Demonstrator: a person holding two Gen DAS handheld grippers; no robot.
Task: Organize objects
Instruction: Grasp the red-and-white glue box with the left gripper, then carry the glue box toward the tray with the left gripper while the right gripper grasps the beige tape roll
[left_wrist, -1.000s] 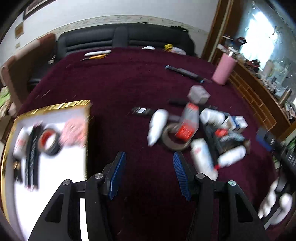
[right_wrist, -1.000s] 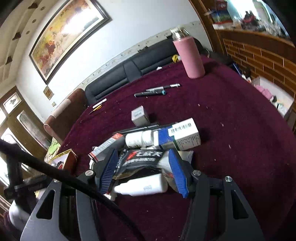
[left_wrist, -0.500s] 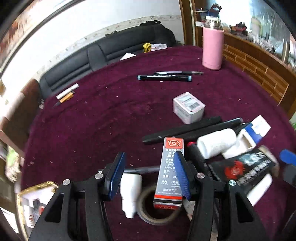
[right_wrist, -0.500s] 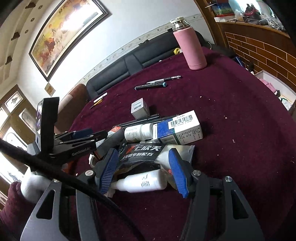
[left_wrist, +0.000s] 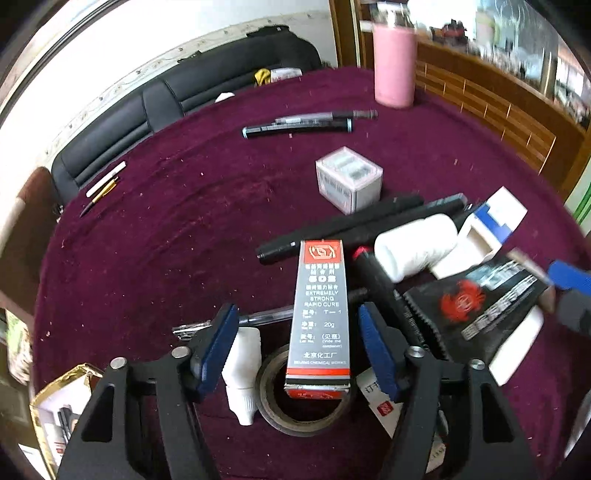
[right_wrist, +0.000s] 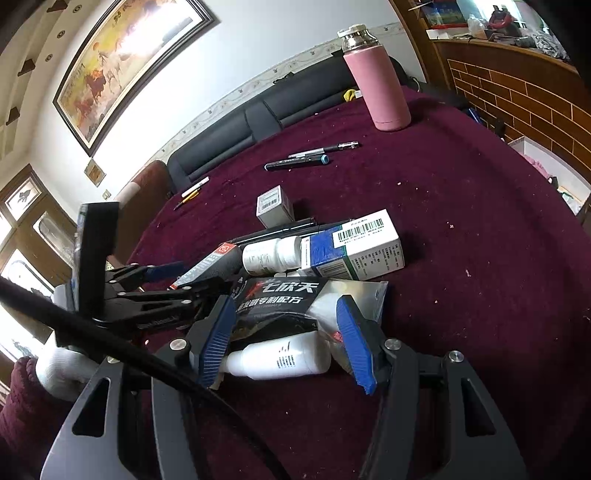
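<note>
A pile of small items lies on the dark red tablecloth (left_wrist: 155, 236). My left gripper (left_wrist: 299, 349) hangs over it, its jaws closing around a grey and red glue box (left_wrist: 321, 317), a small white bottle (left_wrist: 242, 369) and a tape roll (left_wrist: 295, 402); the pads touch none of them. In the right wrist view the left gripper (right_wrist: 192, 280) sits by the glue box (right_wrist: 207, 264). My right gripper (right_wrist: 286, 341) stands open over a white bottle (right_wrist: 280, 360) and a black sachet (right_wrist: 280, 299).
A pink flask (right_wrist: 380, 85) stands at the far side, two pens (right_wrist: 299, 162) in front of it. A small white cube box (left_wrist: 349, 179), black markers (left_wrist: 340, 229), a white pill bottle (left_wrist: 413, 247) and a blue and white carton (right_wrist: 354, 247) crowd the pile. A gold-rimmed tray (left_wrist: 55, 406) lies at lower left.
My left gripper swung from beside the gold-rimmed tray to over the pile, rolled, and its jaws narrowed around the glue box. The right gripper stayed where it was.
</note>
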